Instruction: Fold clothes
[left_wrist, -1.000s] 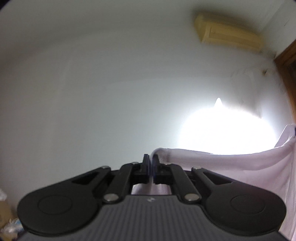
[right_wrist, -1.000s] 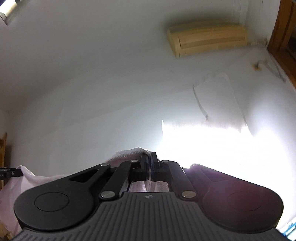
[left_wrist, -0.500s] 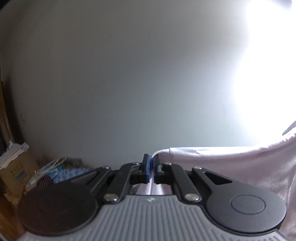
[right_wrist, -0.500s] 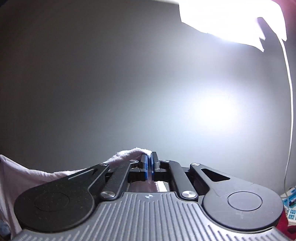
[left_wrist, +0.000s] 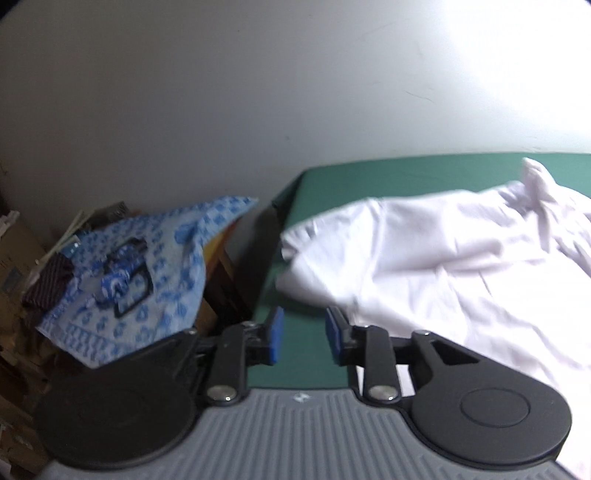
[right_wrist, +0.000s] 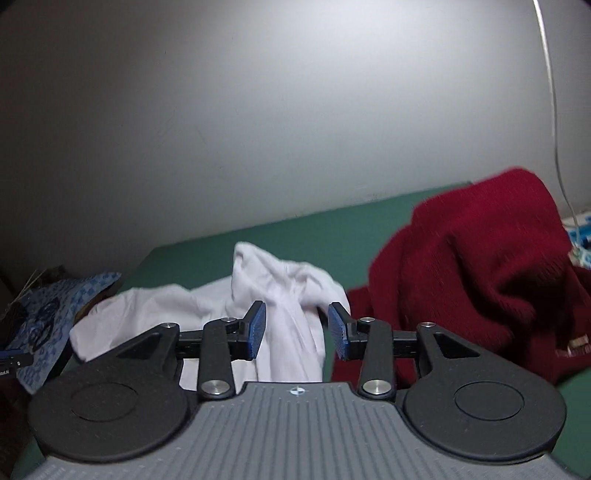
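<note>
Both grippers are over the green table now, and both have just been spreading their jaws. The left gripper (left_wrist: 303, 334) shows blue pads parted with nothing between them, only bare green table (left_wrist: 388, 177) visible through the gap. The white shirt (left_wrist: 443, 266) lies crumpled just ahead and to the right of those jaws; its near edge passes behind the right-hand finger (left_wrist: 334, 332), though whether cloth and finger touch I cannot tell, since the frame is a little blurred. Left of the jaws, off the table's edge, a blue-and-white patterned cloth (left_wrist: 166, 266) drapes over clutter, with a dark striped item (left_wrist: 50, 282) on its far left side.

Over to the right wrist view: the right gripper (right_wrist: 297, 330) also has its jaws apart, pads clear of each other. The white shirt (right_wrist: 280, 295) is bunched up right in front, and a fold of it hangs in line with the gap between the pads, closer to the left pad; the pads do not look pressed on it, so it reads as released, lying loose on the green table (right_wrist: 295, 229). Right of the jaws, a dark red sweater (right_wrist: 480, 266) sits heaped, its left edge just beside the shirt and behind the right-hand finger. Far left of the jaws, the blue patterned cloth (right_wrist: 55, 306) shows again at the table's side. A thin cord (right_wrist: 552, 110) runs down the wall above the sweater.
</note>
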